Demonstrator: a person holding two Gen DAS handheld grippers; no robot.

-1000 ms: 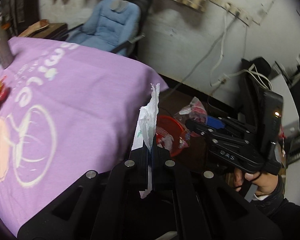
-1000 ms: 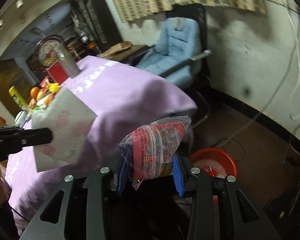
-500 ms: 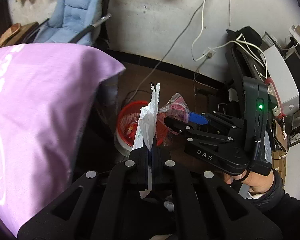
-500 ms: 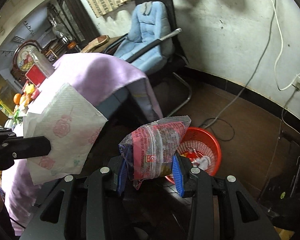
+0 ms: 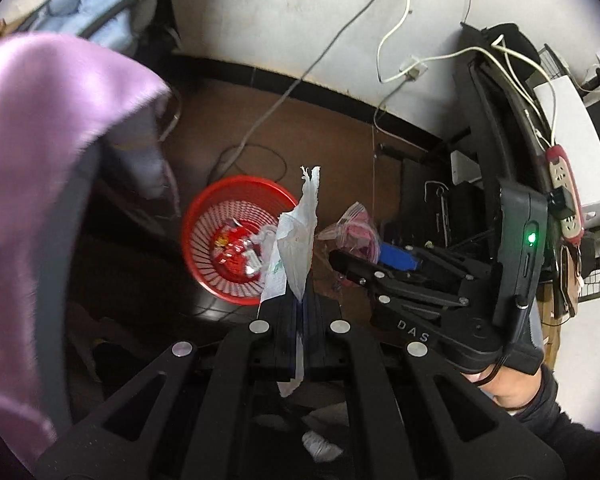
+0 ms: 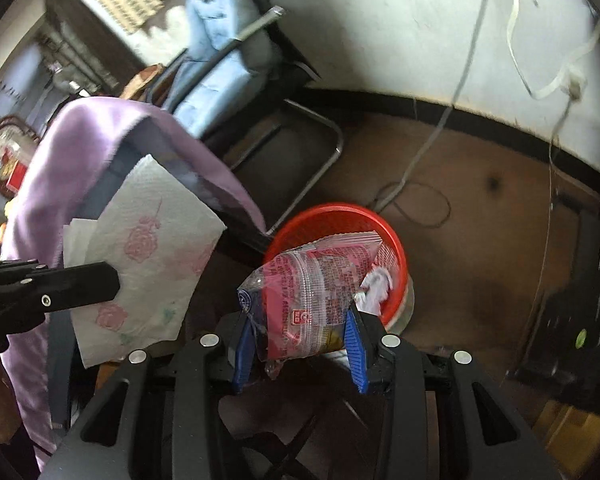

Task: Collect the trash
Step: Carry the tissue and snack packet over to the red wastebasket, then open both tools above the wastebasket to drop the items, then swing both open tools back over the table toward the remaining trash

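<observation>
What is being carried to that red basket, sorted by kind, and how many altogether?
Paper napkin, in the left gripper: 1
Plastic snack wrapper, in the right gripper: 1
Total: 2, both near the red basket, which already holds trash.

Both wrist views are looking steeply down along their own fingers toward the floor, from well above it. Both are sharing the red basket (image 5: 236, 240), the lilac-draped surface (image 6: 100, 140) and the blue chair (image 6: 220, 40); each is also showing the other gripper.
</observation>
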